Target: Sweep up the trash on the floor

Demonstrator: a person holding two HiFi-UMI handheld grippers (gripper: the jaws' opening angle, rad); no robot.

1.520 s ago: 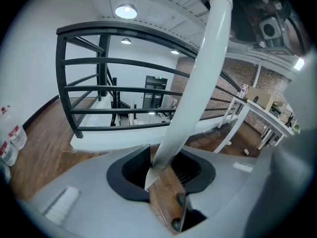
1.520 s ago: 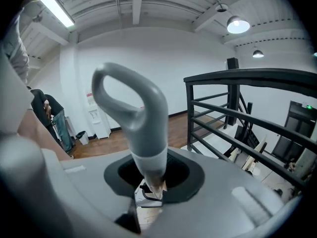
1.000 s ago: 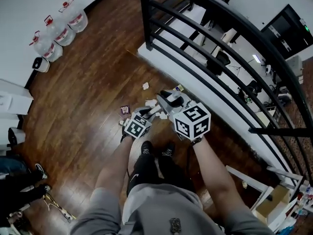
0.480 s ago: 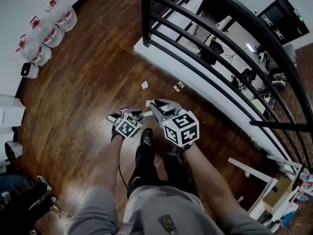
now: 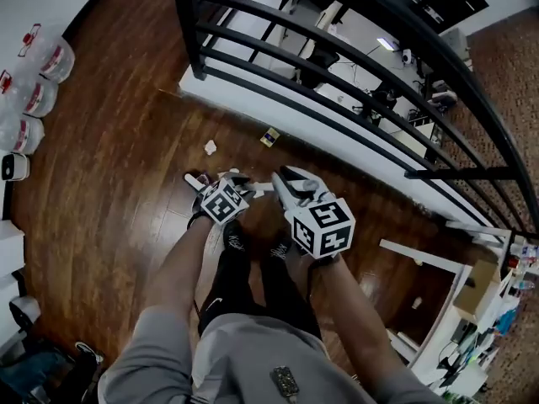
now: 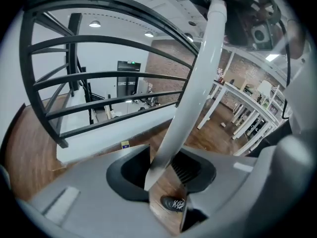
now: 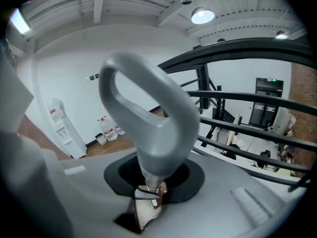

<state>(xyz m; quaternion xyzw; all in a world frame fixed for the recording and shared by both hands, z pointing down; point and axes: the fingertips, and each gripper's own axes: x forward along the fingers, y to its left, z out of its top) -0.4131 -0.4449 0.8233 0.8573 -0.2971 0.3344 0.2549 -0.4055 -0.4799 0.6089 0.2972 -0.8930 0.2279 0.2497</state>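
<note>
Head view: note crumpled paper (image 5: 210,147) and yellow scrap (image 5: 269,135) unswept on wood floor (image 5: 109,183). Confirm right gripper (image 7: 144,209) clamped on grey loop handle (image 7: 148,128). Tighten left gripper (image 6: 166,192), jaws just opened, apart around white shaft (image 6: 190,98).

place: office-type workspace, upper landing | floor: dark wood boards (image 5: 109,183) | edge: black metal railing (image 5: 337,53) above a lit lower level (image 5: 358,45) | wall side: large water jugs (image 5: 34,98), water dispenser (image 7: 59,125) | beyond: brick wall (image 6: 166,66), white tables (image 6: 233,100)
</note>
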